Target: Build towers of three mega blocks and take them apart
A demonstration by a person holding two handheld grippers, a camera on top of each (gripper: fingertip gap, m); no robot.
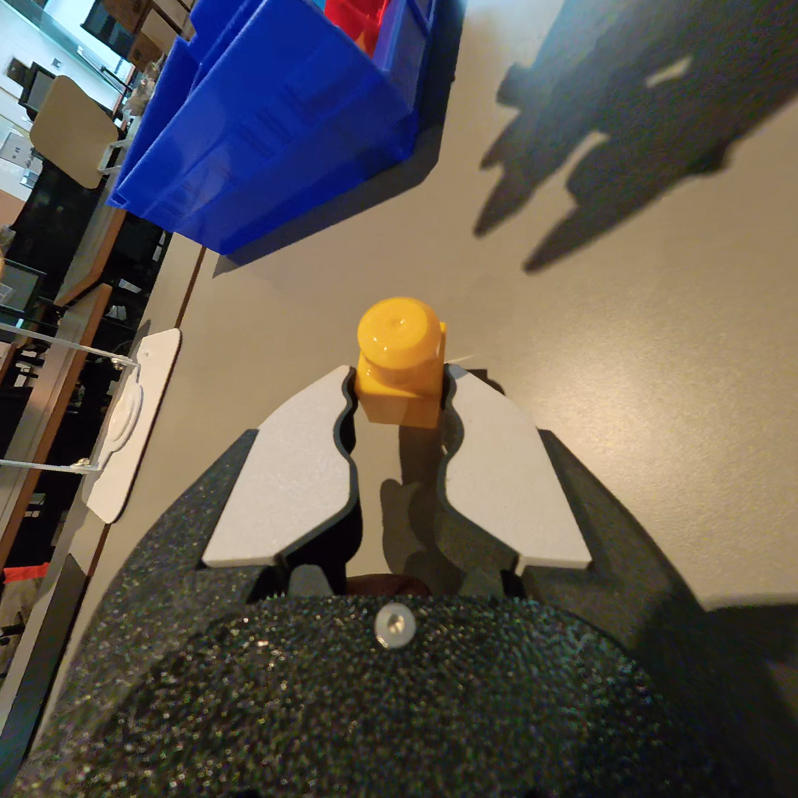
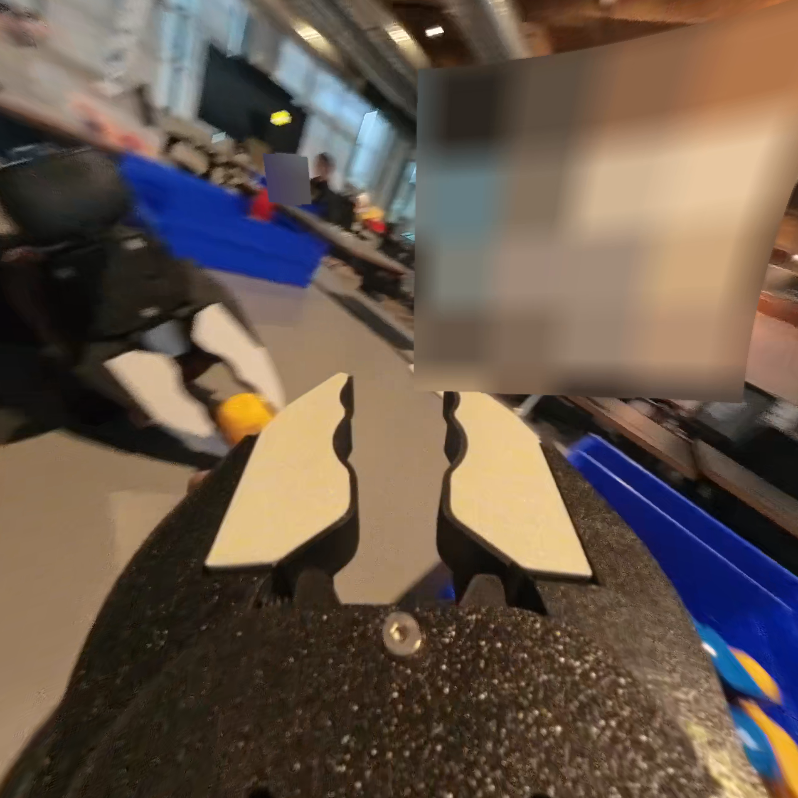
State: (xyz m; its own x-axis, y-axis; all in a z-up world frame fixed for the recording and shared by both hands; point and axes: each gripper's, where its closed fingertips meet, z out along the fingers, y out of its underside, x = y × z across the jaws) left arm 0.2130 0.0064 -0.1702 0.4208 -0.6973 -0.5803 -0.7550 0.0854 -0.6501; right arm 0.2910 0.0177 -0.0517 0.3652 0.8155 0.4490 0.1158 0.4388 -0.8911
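— Left wrist view: what did the left gripper (image 1: pixel 399 391) hold?
— A glossy yellow block (image 1: pixel 401 367), single stud forward, pinched at its tips above the table (image 1: pixel 626 388); blue bin (image 1: pixel 276 129) at eleven o'clock.
— And the right gripper (image 2: pixel 397 397)?
— Parted, empty; another blue bin (image 2: pixel 673 539) at four o'clock.

The tall blue plastic bin (image 1: pixel 276 129) is cut off at the top edge; the right wrist view is motion-blurred throughout.
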